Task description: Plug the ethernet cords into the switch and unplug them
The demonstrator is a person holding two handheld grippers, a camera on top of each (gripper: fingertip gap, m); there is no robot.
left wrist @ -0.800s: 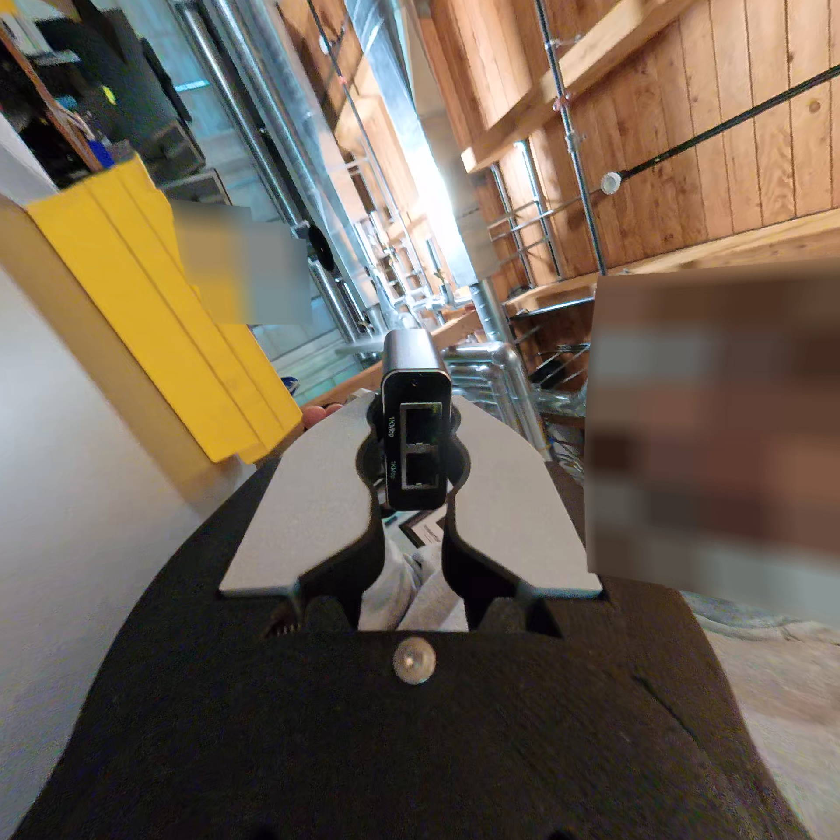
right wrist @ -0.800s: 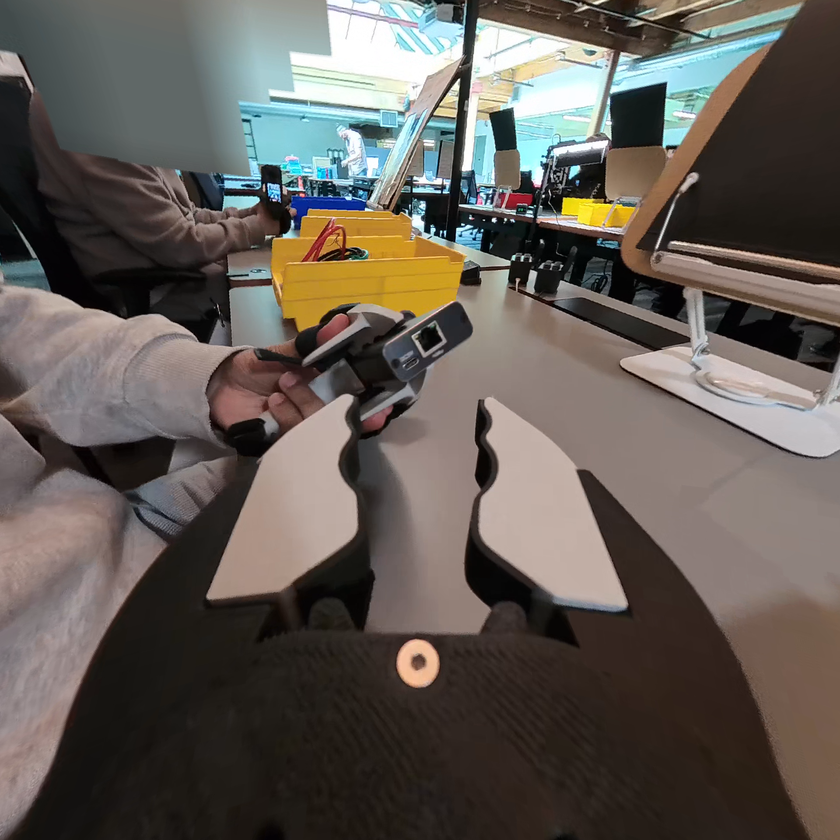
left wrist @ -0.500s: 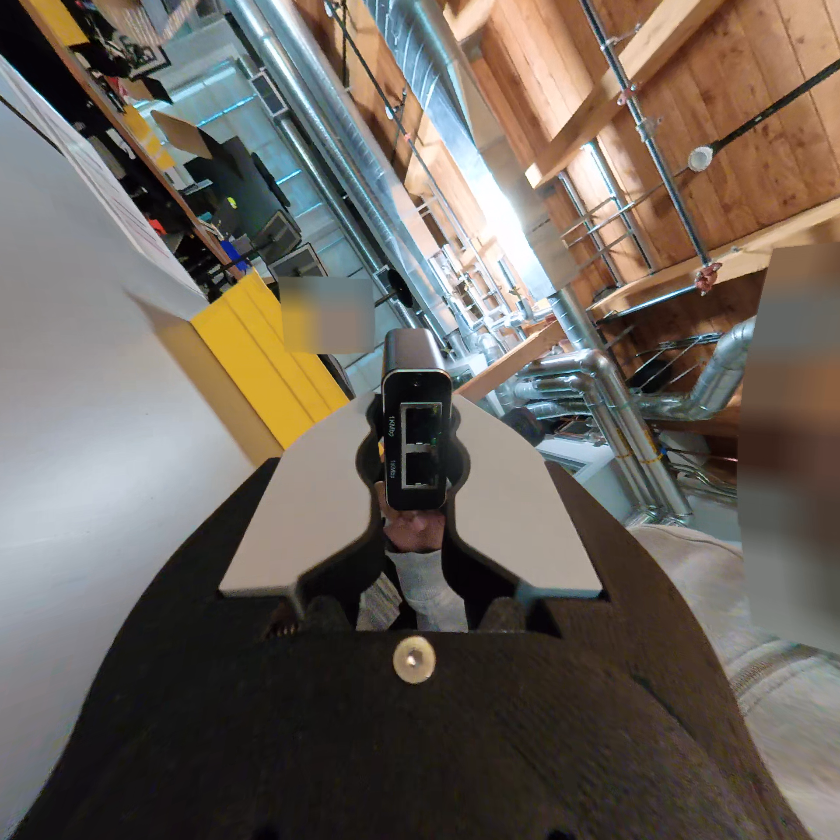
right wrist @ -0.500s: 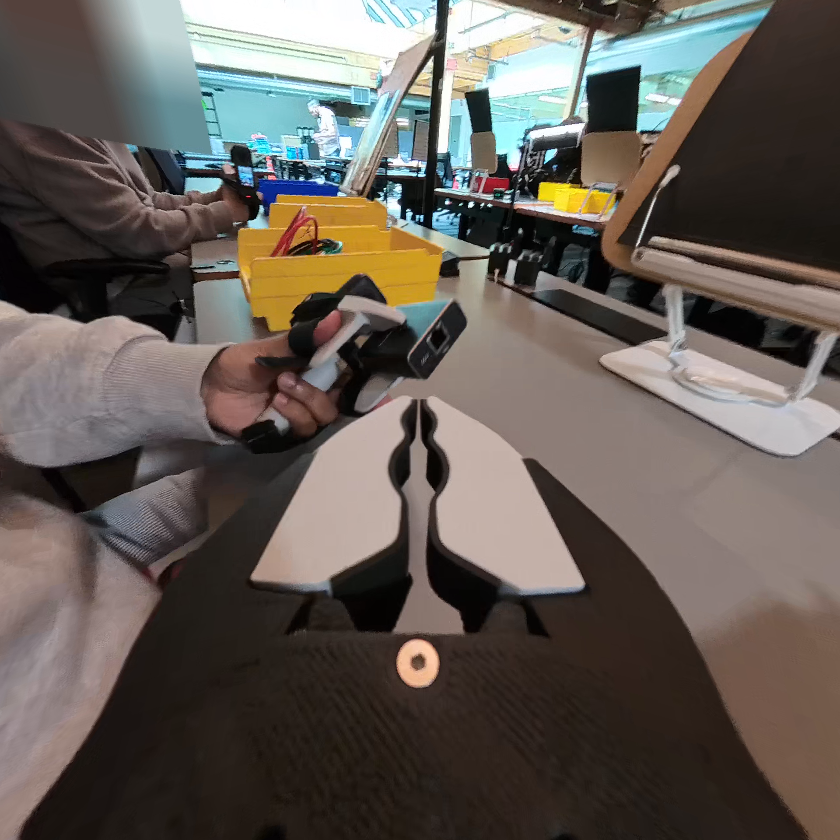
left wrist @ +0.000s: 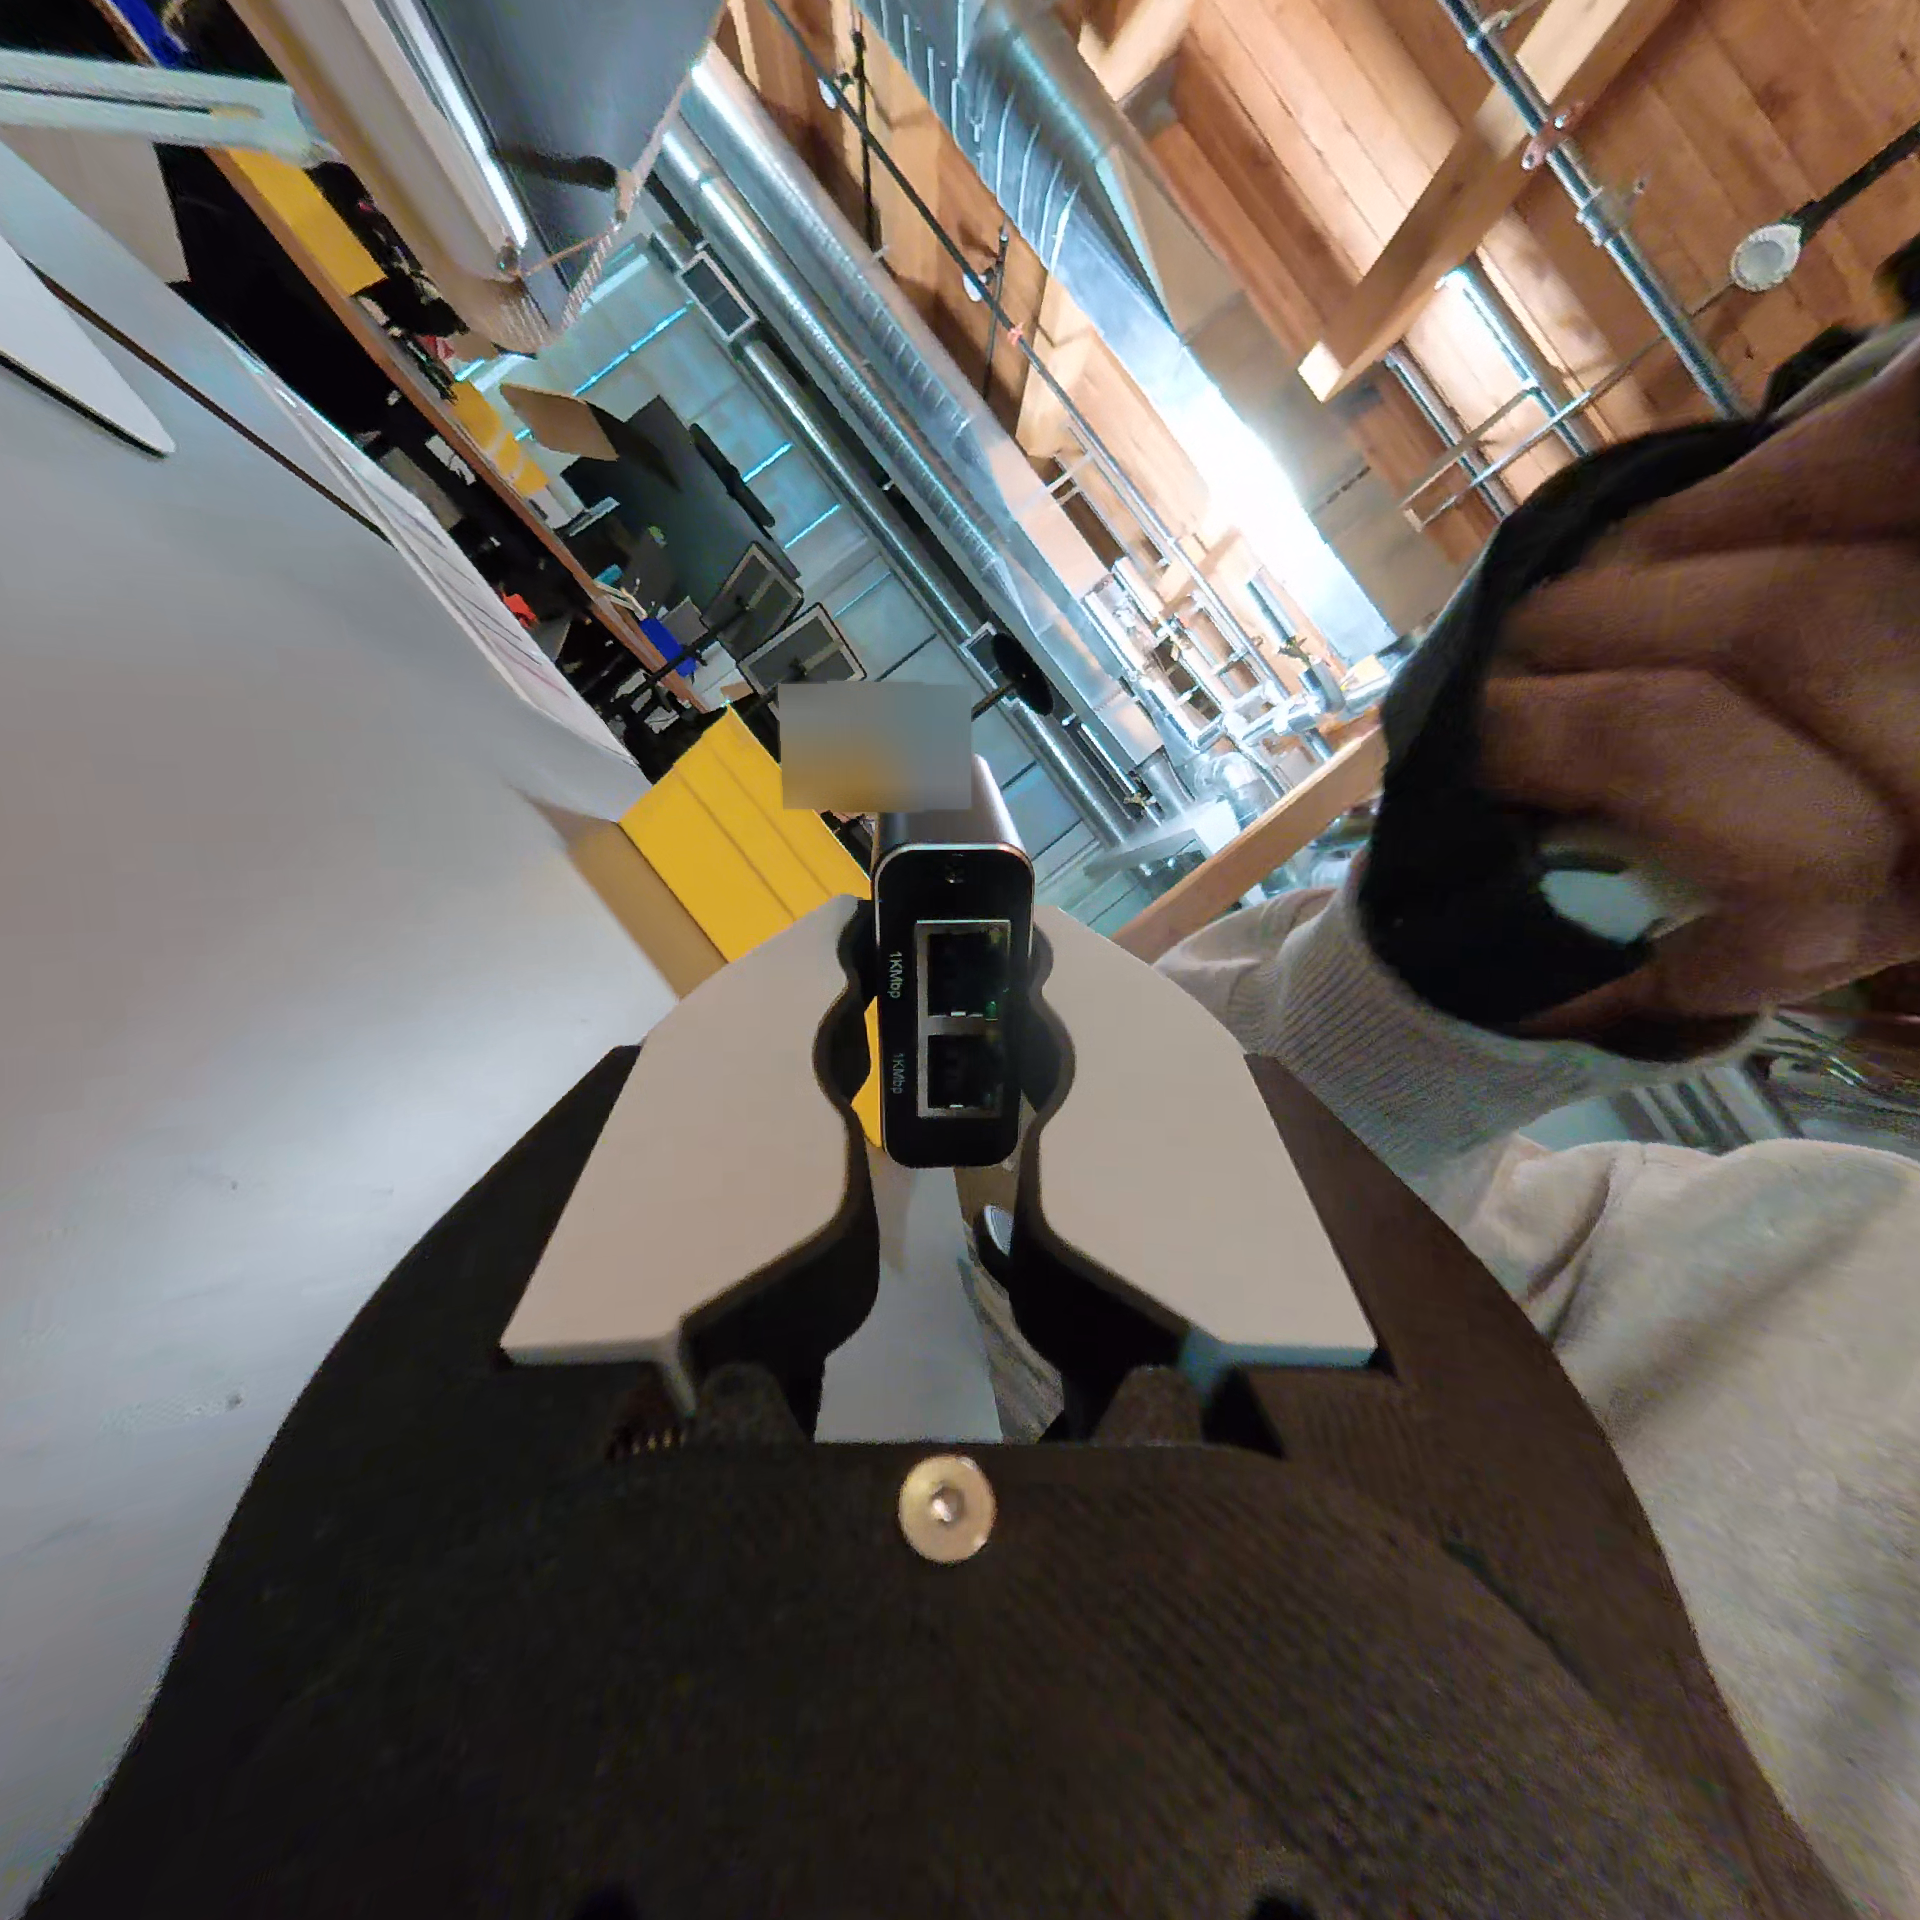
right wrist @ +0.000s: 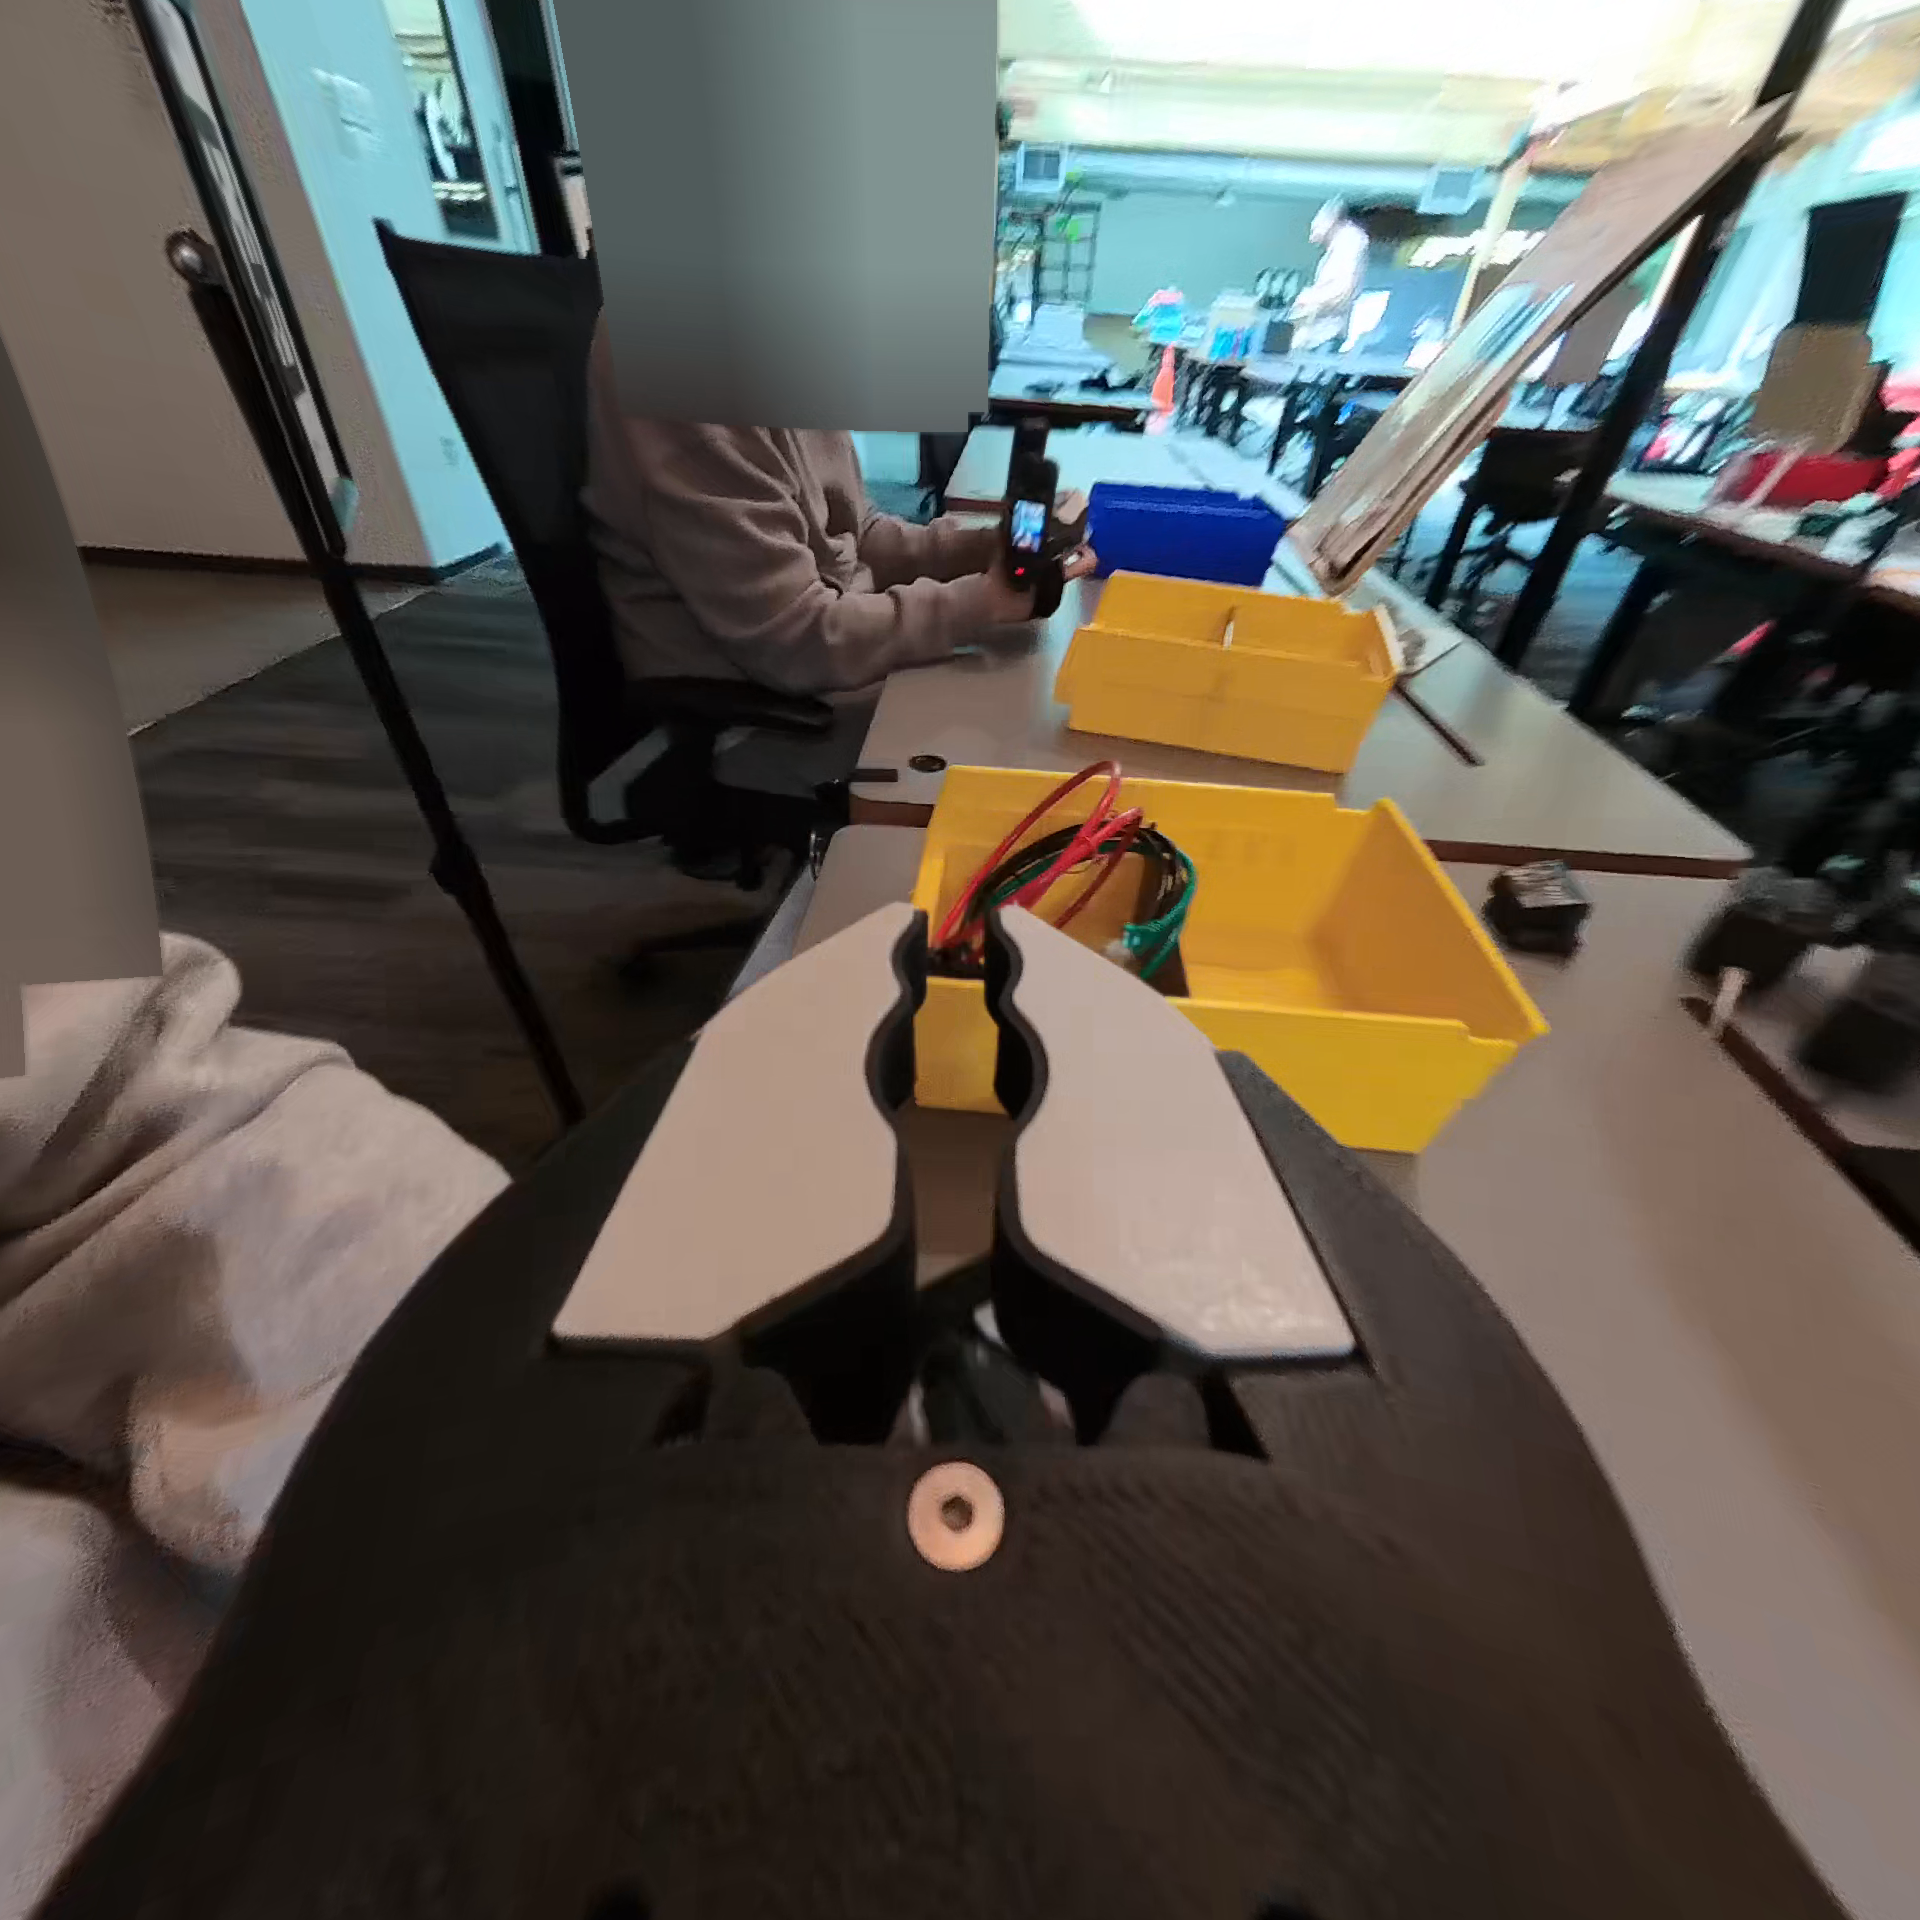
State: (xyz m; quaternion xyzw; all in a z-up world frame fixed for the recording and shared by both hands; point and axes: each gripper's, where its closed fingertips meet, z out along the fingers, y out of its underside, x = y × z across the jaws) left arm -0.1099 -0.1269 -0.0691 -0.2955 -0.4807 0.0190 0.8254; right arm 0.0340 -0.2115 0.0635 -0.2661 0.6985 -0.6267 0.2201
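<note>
You have one marking sharp enough to read: two short lines of white print on the dark end face of the switch, one beside each of its two ports, running sideways along the left edge. In the right wrist view, the wall notice and the lit screen of the handheld device are too blurred to read.

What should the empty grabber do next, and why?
Probably reach the right gripper into the near yellow plastic bin for one of the coiled red, green and black cords. Its fingers are nearly together and hold nothing, while the left gripper grips the small dark metal switch, both ports empty.
</note>
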